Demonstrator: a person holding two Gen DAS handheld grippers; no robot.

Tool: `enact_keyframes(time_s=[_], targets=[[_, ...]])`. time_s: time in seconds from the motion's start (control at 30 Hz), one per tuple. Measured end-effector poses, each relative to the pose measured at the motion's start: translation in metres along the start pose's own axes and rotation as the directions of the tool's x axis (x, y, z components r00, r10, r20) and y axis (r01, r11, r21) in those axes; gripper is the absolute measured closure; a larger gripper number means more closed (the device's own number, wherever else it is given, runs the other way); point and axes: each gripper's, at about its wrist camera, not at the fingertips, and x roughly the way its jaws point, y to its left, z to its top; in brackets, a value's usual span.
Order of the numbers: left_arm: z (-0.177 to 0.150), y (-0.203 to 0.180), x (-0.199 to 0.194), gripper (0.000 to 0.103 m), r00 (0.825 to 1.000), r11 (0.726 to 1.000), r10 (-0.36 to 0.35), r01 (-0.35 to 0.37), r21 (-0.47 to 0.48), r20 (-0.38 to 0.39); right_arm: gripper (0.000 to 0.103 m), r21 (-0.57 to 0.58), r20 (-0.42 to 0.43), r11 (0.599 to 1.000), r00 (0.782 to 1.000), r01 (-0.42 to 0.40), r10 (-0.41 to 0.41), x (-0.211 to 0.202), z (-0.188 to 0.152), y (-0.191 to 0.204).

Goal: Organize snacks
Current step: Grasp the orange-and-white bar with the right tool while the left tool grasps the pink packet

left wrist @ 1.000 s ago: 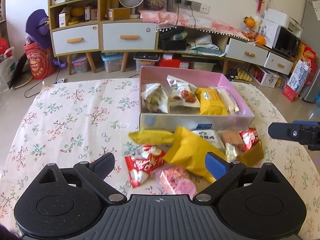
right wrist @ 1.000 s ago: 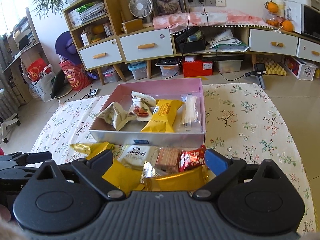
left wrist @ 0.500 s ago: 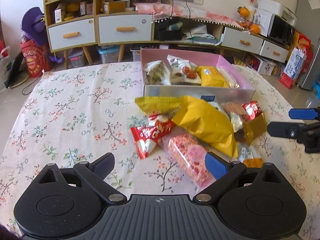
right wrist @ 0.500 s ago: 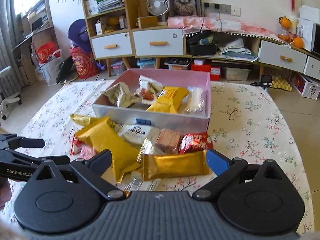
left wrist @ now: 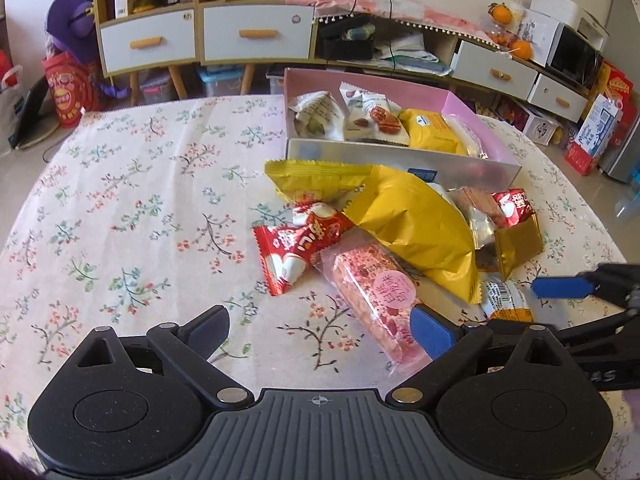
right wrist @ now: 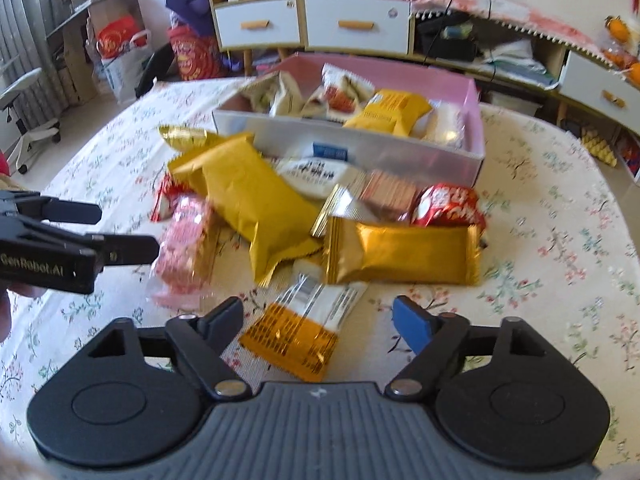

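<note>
One orange-white packet [right wrist: 298, 326] between right tool [right wrist: 318, 322] fingers

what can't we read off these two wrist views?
- White packet: left view, mostly under the yellow bag.
- Orange-white packet: left view, tucked behind that bag's corner.
- Pink bar: right view, label lost to motion blur.
- Box floor: both views, behind its near wall and snacks.

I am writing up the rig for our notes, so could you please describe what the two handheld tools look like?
Both match. The left tool and right tool each have a matte black ribbed body, two round black side housings, silver pivot screws and black linkage arms. On each, one finger looks black and the other has a blue pad. White lettering runs along the left tool's side in the right wrist view. No cables or sleeves show.
</note>
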Motion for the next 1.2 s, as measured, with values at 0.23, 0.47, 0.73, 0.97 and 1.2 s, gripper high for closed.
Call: enact_keyframes(time_s=[0.23, 0.47, 0.73, 0.97, 1.2], targets=[[0.006, -0.013, 0.005, 0.005, 0.999, 0.999, -0.031, 0.031, -0.013, -0.009, 0.054, -0.038, -0.011, 0.999, 0.999, 0.037, -0.038, 0.003, -0.001, 0.007], [0.012, -0.032, 0.017, 0.006, 0.997, 0.997, -0.069, 0.068, -0.02, -0.032, 0.065, -0.062, -0.037, 0.998, 0.999, 0.033, -0.036, -0.001, 0.001, 0.006], [0.011, -0.048, 0.031, 0.014, 0.996, 0.998, -0.055, 0.055, 0.006, -0.071, 0.065, -0.076, -0.048, 0.996, 0.998, 0.041, -0.045, -0.002, 0.0, 0.004], [0.009, -0.046, 0.031, 0.043, 0.997, 1.0, -0.006, 0.008, 0.028, -0.078, 0.065, -0.072, -0.055, 0.996, 0.997, 0.044, -0.048, -0.003, 0.001, 0.001], [0.009, -0.04, 0.026, 0.07, 0.997, 0.999, 0.023, -0.02, 0.044, -0.079, 0.065, -0.071, -0.059, 0.996, 0.997, 0.052, -0.056, -0.003, 0.002, 0.003]])
